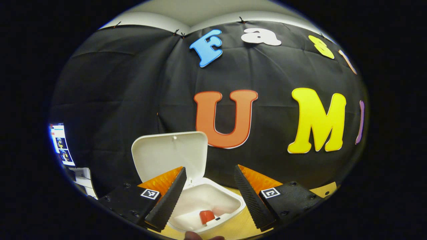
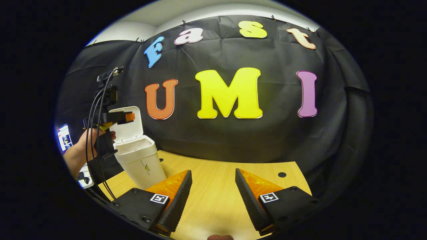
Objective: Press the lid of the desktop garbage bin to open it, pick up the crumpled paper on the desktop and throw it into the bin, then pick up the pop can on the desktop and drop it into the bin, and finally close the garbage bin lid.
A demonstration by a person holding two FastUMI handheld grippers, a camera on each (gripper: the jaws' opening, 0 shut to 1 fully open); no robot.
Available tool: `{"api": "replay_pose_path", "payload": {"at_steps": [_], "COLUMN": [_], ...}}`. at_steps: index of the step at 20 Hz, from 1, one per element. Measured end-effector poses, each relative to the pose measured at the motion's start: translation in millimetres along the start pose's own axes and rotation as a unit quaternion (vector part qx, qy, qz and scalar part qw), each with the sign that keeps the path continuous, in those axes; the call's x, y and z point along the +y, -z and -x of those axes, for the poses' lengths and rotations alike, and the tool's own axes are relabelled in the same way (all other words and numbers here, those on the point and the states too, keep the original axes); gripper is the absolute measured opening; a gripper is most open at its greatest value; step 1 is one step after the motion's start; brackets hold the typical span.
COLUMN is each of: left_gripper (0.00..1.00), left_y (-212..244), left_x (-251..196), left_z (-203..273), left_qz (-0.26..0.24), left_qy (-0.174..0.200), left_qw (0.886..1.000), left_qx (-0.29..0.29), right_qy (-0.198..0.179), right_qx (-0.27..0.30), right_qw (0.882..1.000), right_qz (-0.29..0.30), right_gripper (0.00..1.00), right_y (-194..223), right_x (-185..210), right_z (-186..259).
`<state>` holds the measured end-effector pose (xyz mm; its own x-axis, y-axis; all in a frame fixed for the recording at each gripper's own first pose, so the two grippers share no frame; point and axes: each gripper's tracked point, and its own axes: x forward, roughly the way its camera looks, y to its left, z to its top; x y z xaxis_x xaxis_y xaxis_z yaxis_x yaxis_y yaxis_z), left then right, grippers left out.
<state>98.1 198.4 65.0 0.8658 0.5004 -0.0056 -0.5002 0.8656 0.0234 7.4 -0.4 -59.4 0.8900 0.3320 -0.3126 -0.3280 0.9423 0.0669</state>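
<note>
The garbage bin [image 2: 141, 161] stands upright on the wooden desktop [image 2: 217, 196], its long axis vertical, at the desk's left end as my right gripper view has it, close to the black cloth wall [image 2: 233, 140]. Its lid [image 2: 128, 125] is swung up on the back hinge and stands nearly vertical, inner face toward me, so the mouth is open to the top.

My left gripper [image 1: 209, 191] hangs above and in front of that open mouth, and in the left gripper view I look down past my fingers into the white bin [image 1: 206, 203]. A red-orange pop can [image 1: 206, 216] sits inside on the bottom, its top end toward the camera as far as I can judge (much of it is hidden by the rim). My left fingers are spread wide with nothing between them and touch neither bin nor lid [image 1: 170, 155].

My right gripper [image 2: 213, 195] hovers over bare desk, well to the right of the bin, jaws equally wide and holding nothing. From there I also see the hand [image 2: 88, 143] holding the left gripper beside the raised lid, cables [image 2: 96, 110] trailing down from it.

The bin's front carries a small mark [image 2: 146, 168], too small to read. A lit screen [image 1: 61, 145] glows at the far left edge.
</note>
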Motion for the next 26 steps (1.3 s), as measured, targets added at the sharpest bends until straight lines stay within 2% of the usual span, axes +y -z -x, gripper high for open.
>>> {"api": "replay_pose_path", "payload": {"at_steps": [5,10,15,19,26], "left_gripper": [0.93,0.94,0.94,0.94,0.94], "left_y": [-74,-100,-64,-39,-13], "left_x": [16,61,95,102,113], "left_z": [-30,-70,-95,-104,-101], "left_qz": [-0.002,0.002,-0.002,-0.010,0.002], "left_qy": [-0.032,-0.092,-0.154,-0.170,-0.201], "left_qw": [0.998,0.994,0.988,0.984,0.977], "left_qx": [-0.052,-0.057,0.005,0.045,0.075], "right_qy": [-0.001,0.002,0.010,0.020,0.037], "right_qx": [-0.021,-0.028,-0.018,-0.010,0.001], "right_qw": [1.000,1.000,0.999,0.999,0.999], "right_qz": [-0.012,-0.010,-0.026,-0.036,-0.037], "right_gripper": [0.83,0.83,0.83,0.83,0.83], "right_y": [-31,-44,-38,-30,-18], "right_x": [-14,-25,-34,-44,-65], "right_z": [-3,-6,-13,-17,-9]}}
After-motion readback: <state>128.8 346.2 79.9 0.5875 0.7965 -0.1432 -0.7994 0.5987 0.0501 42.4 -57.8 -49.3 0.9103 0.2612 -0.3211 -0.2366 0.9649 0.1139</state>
